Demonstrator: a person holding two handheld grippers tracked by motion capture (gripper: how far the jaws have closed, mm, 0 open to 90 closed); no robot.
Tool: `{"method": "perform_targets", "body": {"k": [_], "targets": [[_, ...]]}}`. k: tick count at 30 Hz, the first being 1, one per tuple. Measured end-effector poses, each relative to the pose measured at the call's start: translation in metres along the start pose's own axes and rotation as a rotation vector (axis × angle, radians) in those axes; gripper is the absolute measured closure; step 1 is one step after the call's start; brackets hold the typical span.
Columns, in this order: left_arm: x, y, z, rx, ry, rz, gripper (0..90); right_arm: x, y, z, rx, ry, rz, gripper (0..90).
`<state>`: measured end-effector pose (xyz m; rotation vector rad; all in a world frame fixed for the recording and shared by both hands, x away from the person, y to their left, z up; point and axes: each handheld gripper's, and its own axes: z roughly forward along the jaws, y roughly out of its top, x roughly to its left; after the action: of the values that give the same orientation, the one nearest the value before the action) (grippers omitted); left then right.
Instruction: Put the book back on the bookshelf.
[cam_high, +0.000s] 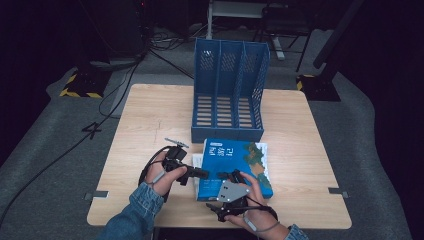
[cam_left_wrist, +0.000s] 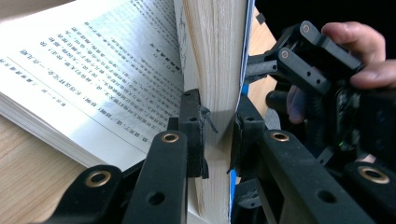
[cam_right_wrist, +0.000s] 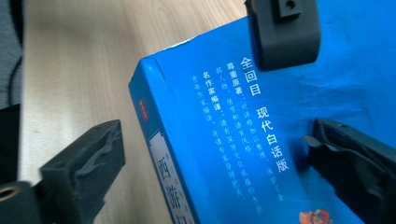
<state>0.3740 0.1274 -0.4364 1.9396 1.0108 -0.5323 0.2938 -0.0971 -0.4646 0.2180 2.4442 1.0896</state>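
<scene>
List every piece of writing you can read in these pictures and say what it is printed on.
"全回目 现代白话版": white, on the blue book's cover.
"西游": on its spine label, cut off below.
Small white columns beside the title: too blurred to read.
Open pages: printed columns, too small to read.
Blue file rack: no writing.

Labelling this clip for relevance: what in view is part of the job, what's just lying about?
In the job:
- blue book, partly open
- left gripper, shut on a wad of its pages
- right gripper, open, jaws astride the spine corner
- table

Lying about:
- blue file rack, standing behind the book
- floor cables
</scene>
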Motion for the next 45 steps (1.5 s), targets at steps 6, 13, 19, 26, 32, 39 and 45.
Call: {"method": "perform_targets", "body": {"k": [6, 13, 19, 26, 32, 39, 45], "targets": [[-0.001, 0.003, 0.001, 0.004, -0.012, -0.015, 77.8, 0.008, -0.006, 0.006, -0.031, -0.113, -0.056, 0.0], [-0.001, 0.003, 0.002, 0.005, -0.003, -0.026, 77.7, 0.010, -0.009, 0.011, -0.028, -0.159, -0.089, 0.0], [-0.001, 0.000, 0.004, -0.004, -0.007, -0.055, 77.7, 0.023, -0.011, 0.020, 0.040, -0.253, -0.218, 0.0], [0.003, -0.005, 0.009, -0.003, 0.008, -0.087, 77.4, 0.020, -0.013, 0.026, 0.048, -0.280, -0.210, 0.0], [0.006, -0.009, 0.012, -0.008, 0.036, -0.106, 76.5, 0.018, -0.019, 0.034, 0.049, -0.250, -0.221, 0.0], [0.007, -0.015, 0.015, -0.028, 0.088, -0.079, 74.1, 0.013, -0.022, 0.036, 0.017, -0.219, -0.185, 0.7], [0.007, -0.017, 0.016, -0.044, 0.076, -0.103, 74.0, 0.014, -0.018, 0.037, 0.044, -0.220, -0.195, 0.7]]}}
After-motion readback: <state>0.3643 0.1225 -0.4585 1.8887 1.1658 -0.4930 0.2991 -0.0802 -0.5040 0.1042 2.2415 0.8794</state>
